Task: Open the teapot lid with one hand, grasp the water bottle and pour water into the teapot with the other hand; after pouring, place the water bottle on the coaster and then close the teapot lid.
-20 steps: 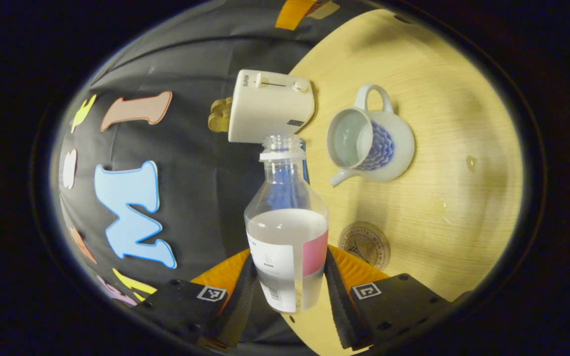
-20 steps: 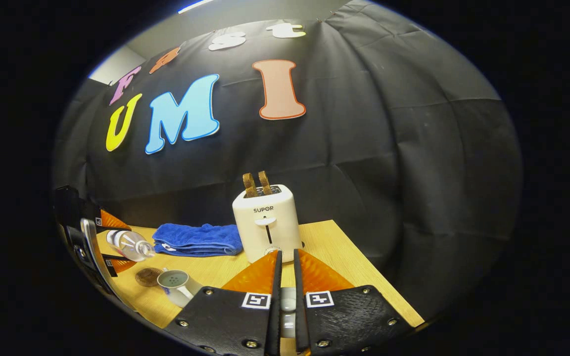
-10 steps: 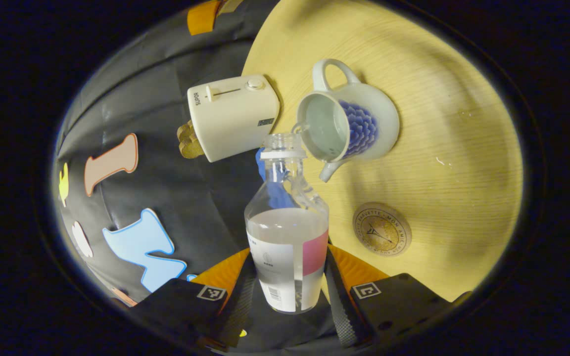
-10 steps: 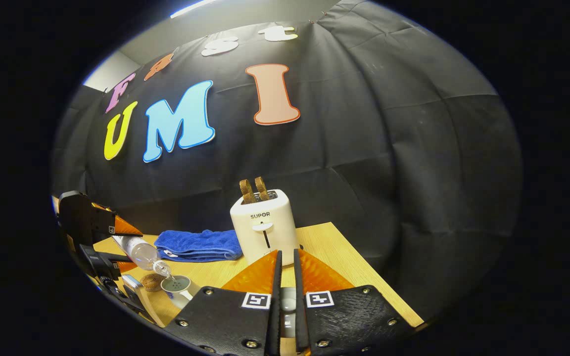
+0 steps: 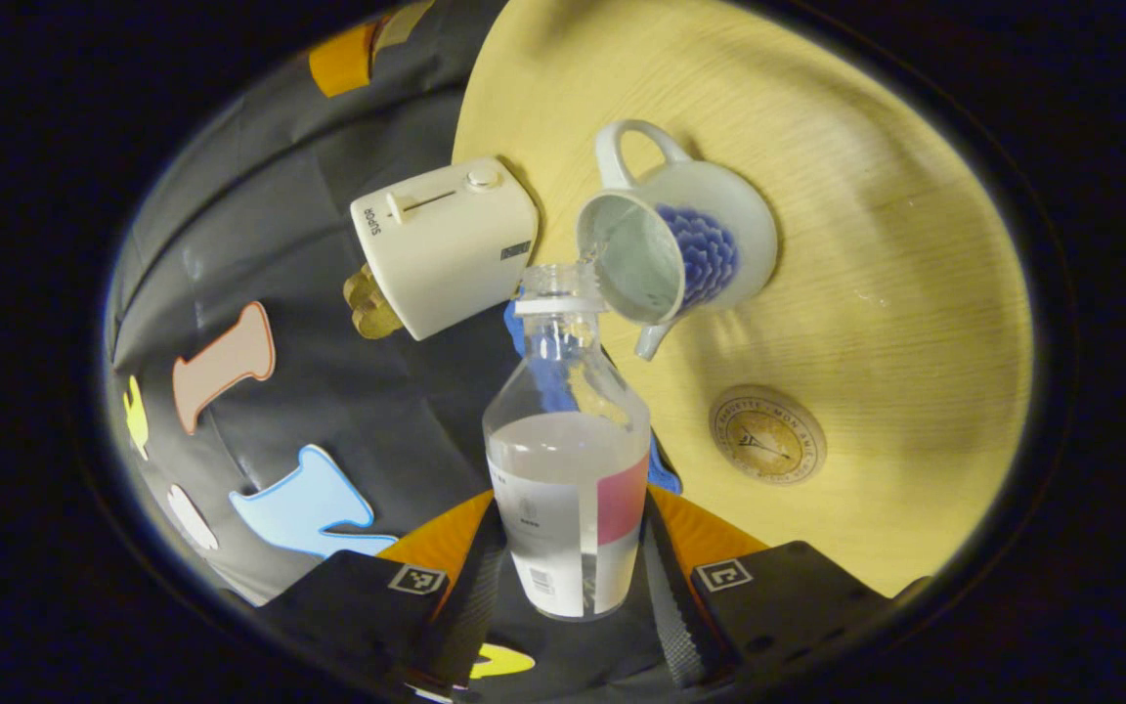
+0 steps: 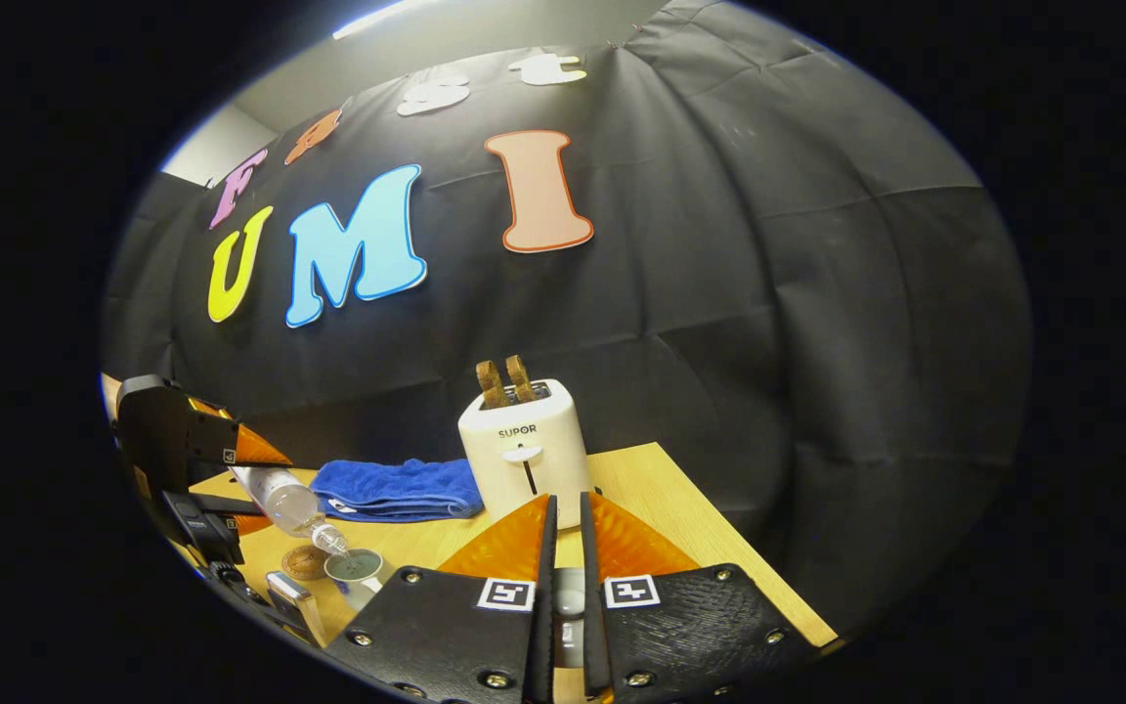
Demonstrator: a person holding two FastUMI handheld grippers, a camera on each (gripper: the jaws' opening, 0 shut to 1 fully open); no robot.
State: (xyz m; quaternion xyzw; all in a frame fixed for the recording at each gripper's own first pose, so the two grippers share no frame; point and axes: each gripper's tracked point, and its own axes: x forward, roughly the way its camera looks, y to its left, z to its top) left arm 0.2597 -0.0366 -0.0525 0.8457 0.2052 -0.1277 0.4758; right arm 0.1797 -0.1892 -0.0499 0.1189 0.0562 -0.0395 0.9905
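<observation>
My left gripper is shut on the clear water bottle, which is about half full and has no cap. The bottle is tipped, its mouth at the rim of the open white teapot with the blue pattern, and a thin stream seems to run in. The round brown coaster lies on the table beside the teapot. In the right gripper view, my right gripper is shut on the pale teapot lid, held above the table. There the tilted bottle hangs over the teapot at the lower left.
A cream toaster with two toast slices stands at the back of the wooden table. A folded blue towel lies left of it. The table's right edge runs close to the toaster.
The left gripper has tipped the bottle further and brought its mouth from beside the teapot to its rim. The right gripper with the lid has barely moved.
</observation>
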